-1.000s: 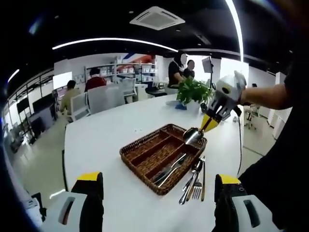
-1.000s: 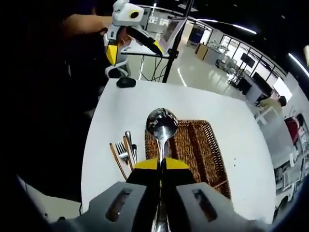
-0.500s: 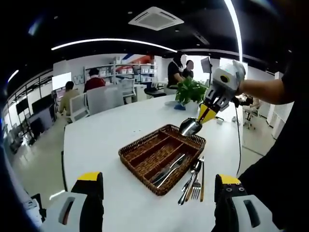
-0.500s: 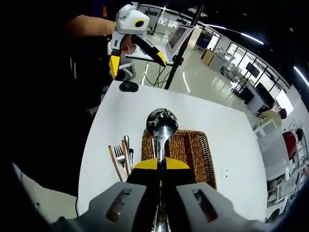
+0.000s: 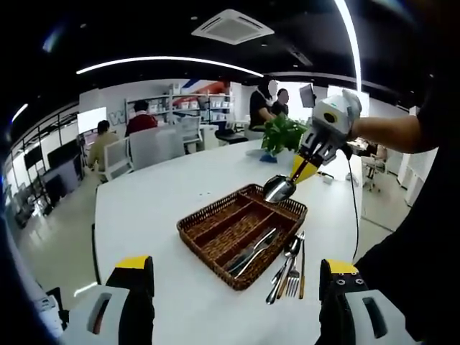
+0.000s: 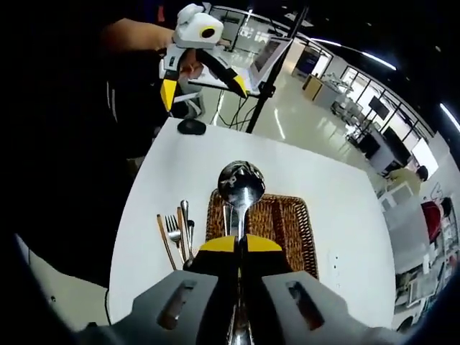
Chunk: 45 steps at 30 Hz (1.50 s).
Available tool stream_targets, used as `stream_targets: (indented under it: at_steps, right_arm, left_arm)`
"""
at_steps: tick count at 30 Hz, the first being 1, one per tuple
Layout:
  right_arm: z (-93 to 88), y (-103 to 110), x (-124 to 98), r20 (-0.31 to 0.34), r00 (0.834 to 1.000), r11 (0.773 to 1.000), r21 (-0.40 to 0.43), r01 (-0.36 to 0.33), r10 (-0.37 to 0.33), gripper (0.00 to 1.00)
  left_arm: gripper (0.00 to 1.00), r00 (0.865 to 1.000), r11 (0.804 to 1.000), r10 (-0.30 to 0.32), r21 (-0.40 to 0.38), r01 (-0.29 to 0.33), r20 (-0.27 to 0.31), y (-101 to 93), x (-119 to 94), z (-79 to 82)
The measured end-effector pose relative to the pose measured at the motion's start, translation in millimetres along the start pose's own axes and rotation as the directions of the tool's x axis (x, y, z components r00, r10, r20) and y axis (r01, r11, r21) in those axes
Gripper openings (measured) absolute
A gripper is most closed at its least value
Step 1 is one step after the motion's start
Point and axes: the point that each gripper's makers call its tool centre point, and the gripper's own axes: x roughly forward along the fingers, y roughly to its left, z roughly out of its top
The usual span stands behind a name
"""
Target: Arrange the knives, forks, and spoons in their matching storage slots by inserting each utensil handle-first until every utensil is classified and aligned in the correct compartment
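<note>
So the right gripper (image 6: 241,244) is clamped on a shiny steel spoon (image 6: 241,183), held in the air above the brown wicker cutlery tray (image 5: 241,226). The left gripper (image 5: 233,277) hangs wide open, holding nothing. A couple of steel utensils (image 5: 251,251) already lie in one slot, while a small pile of loose cutlery (image 5: 289,267) waits beside the tray on the white table (image 5: 154,208). Looks like early days, most sorting's left.
</note>
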Motion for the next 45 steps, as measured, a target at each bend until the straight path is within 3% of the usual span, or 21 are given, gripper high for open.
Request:
stream_targets:
  at_steps: [18, 45]
  right_arm:
    - [-4.1, -25.3, 21.0, 0.005, 1.000, 0.999, -0.041, -0.025, 0.025, 0.00]
    - [-28.0, -79.9, 54.4, 0.023, 0.999, 0.998, -0.053, -0.033, 0.035, 0.00]
  left_arm:
    - [1.00, 1.000, 1.000, 0.025, -0.018, -0.026, -0.016, 8.5, 4.7, -3.4]
    - [1.00, 0.997, 0.997, 0.041, -0.056, -0.045, -0.059, 6.8, 29.0, -14.2]
